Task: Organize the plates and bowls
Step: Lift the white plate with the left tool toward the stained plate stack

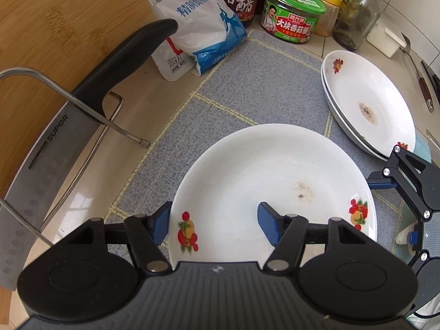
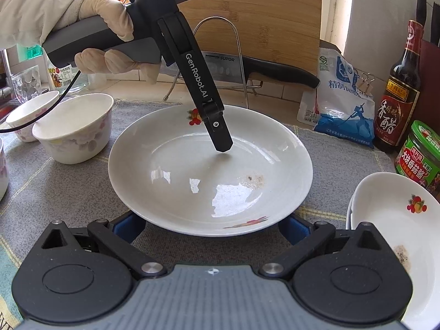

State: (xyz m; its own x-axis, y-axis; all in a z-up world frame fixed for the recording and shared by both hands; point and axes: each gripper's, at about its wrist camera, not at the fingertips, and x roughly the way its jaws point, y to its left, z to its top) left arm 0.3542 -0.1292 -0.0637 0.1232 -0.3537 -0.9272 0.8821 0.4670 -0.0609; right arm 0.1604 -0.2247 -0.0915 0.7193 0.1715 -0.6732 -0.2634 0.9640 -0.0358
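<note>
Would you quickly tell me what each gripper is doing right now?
Left gripper: open, straddling the plate rim.
Right gripper: open, holding nothing, at the plate's near edge.

Both wrist cameras look steeply down, close over the same white plate (image 1: pixel 275 181) from opposite sides.

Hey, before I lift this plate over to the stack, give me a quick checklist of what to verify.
1. Left tongs straddle the plate rim, one finger inside, one outside: ok.
2. Left tongs clamped on the rim: not ok, pads stand apart.
3. Right tongs clear of the plate: cannot tell, tips hidden beneath its near edge.
4. Stacked plates have nothing lying on top: ok.
5. Bowls stand apart from the plate: ok.
</note>
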